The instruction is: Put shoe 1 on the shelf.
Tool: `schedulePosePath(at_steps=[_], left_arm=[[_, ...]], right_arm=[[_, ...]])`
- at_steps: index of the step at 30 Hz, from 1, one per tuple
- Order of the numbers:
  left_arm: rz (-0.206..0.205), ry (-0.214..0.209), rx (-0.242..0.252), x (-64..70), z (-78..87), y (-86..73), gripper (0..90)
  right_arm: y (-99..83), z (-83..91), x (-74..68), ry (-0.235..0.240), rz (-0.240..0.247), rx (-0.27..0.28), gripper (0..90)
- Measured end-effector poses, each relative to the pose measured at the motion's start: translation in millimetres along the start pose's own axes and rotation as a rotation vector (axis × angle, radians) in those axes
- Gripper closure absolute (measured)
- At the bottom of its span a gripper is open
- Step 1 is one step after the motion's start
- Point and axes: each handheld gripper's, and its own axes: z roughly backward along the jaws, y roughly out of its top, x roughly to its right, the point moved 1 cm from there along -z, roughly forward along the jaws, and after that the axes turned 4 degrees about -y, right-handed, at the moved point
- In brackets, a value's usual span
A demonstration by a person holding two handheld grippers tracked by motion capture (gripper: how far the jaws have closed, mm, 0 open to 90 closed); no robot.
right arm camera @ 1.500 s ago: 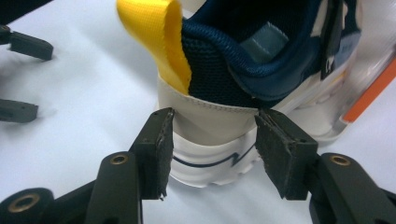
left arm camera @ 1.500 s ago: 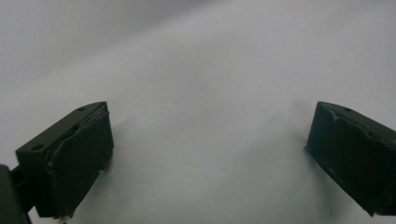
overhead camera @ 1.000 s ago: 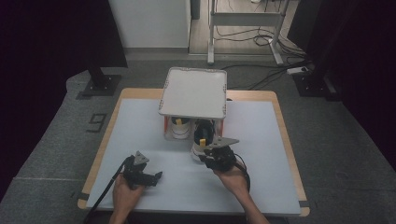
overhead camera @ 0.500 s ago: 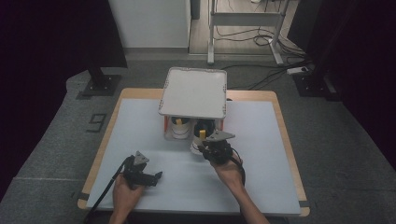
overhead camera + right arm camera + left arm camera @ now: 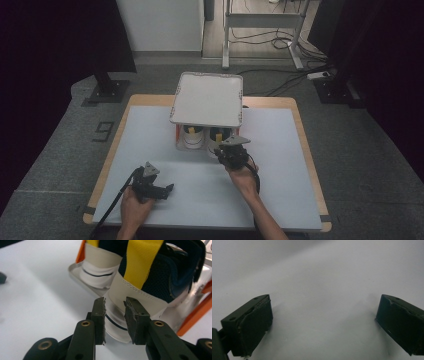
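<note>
Two shoes sat on a rack under a white tray, right gripper at the nearer heel.

No brand or writing was legible. Two shoes (image 5: 140, 287) were counted, each with a yellow heel strap, on the orange-framed rack (image 5: 207, 135) topped by one tray (image 5: 207, 97). The right gripper (image 5: 115, 315) had jaws narrowly parted, the nearer heel just beyond the tips. The left gripper (image 5: 323, 322) had jaws spread wide over the bare table (image 5: 150, 135).

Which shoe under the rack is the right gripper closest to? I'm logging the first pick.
The right-hand shoe, directly ahead of the right gripper; the left-hand shoe sits farther off.
</note>
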Motion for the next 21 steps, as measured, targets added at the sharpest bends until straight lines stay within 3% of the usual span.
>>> schedulePosePath(at_steps=[14,21], left_arm=[[-0.001,0.0,0.0,-0.1,0.0,0.0,0.4],[-0.001,0.0,0.0,-0.1,0.0,0.0,0.4]], right_arm=[[0.7,-16.3,18.4,-0.028,-0.038,0.012,73.5],[-0.1,-26.2,23.2,-0.078,-0.049,0.026,75.5]])
